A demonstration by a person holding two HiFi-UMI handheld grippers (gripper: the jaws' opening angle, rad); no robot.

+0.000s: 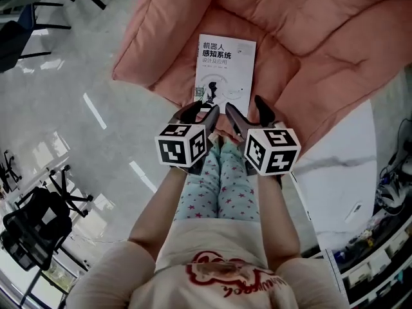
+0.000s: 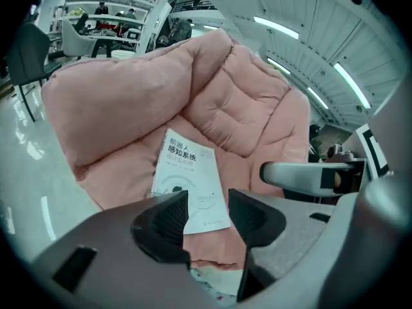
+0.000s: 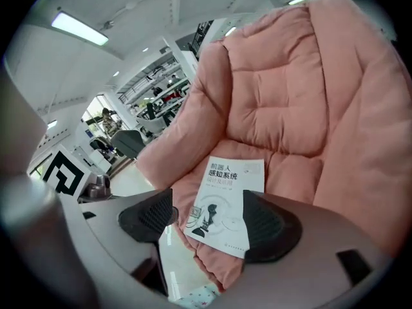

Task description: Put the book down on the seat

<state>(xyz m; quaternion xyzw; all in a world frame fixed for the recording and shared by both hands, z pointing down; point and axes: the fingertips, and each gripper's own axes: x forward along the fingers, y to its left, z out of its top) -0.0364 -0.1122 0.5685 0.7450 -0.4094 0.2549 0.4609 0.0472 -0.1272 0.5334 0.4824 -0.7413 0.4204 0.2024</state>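
A white book (image 1: 224, 69) with dark print lies flat, cover up, on the pink cushioned seat (image 1: 309, 50), close to its front edge. My left gripper (image 1: 198, 113) and right gripper (image 1: 250, 114) hover side by side just in front of the book's near end, clear of it. In the left gripper view the book (image 2: 183, 166) shows beyond the left gripper (image 2: 207, 214), whose jaws stand apart with nothing between them. The right gripper view shows the book (image 3: 225, 192) past the right gripper (image 3: 206, 221), open wide and empty. Neither gripper touches the book.
The seat's puffy back and arms (image 3: 302, 95) rise around the book. My legs in star-patterned trousers (image 1: 219, 185) stand against the seat's front. Black office chairs (image 1: 32, 230) stand at the left on the glossy floor, and a white table (image 1: 347, 166) and cluttered shelves (image 1: 380, 237) are at the right.
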